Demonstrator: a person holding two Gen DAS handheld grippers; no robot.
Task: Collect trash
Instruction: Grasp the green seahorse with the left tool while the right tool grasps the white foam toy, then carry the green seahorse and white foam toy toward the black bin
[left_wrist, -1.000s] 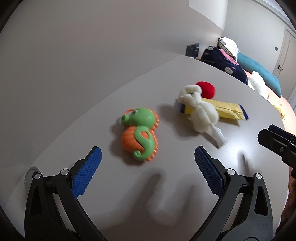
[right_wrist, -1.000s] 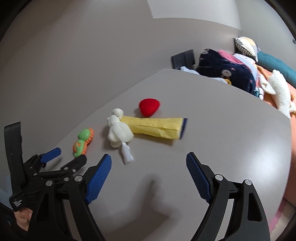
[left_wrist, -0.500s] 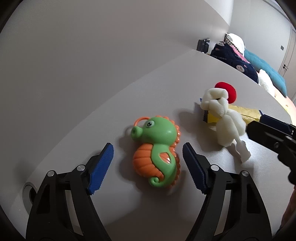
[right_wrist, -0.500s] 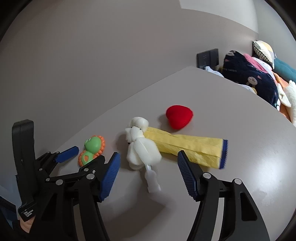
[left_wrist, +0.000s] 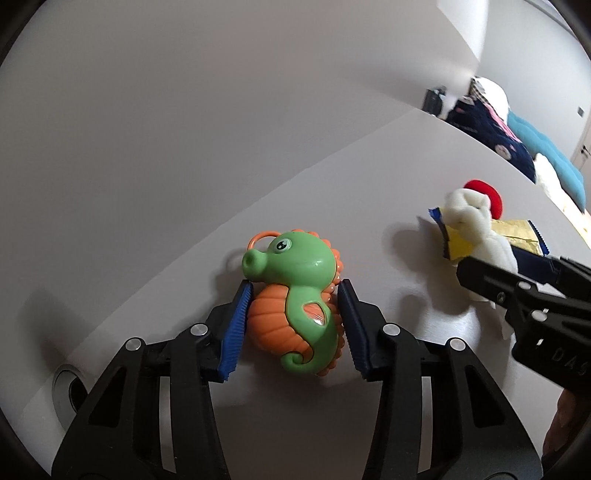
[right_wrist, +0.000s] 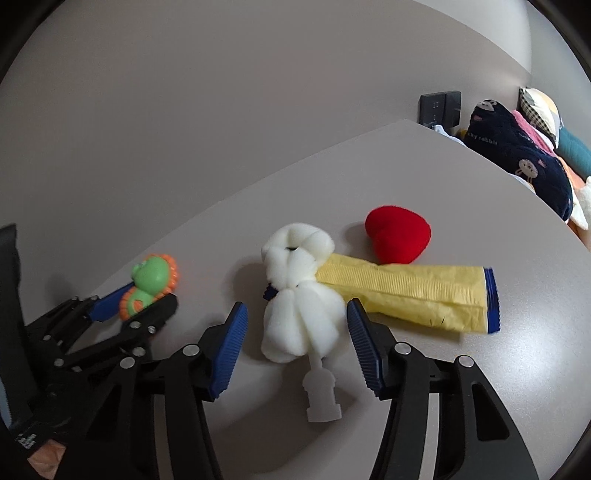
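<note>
Left gripper: jaws clamped against the orange belly of the seahorse, which lay flat on the table, near left. Judged hard, glossy plastic: light, rigid, likely slippery on its rounded flanks; the ribbed belly looked the surest hold.

Right gripper: jaws apart, straddling the white puff without contact, mid-table. Puff judged soft, very light, compressible; squeeze its body, not the thin plastic stem. It overlapped the yellow wrapper; a red heart lay just beyond.
</note>
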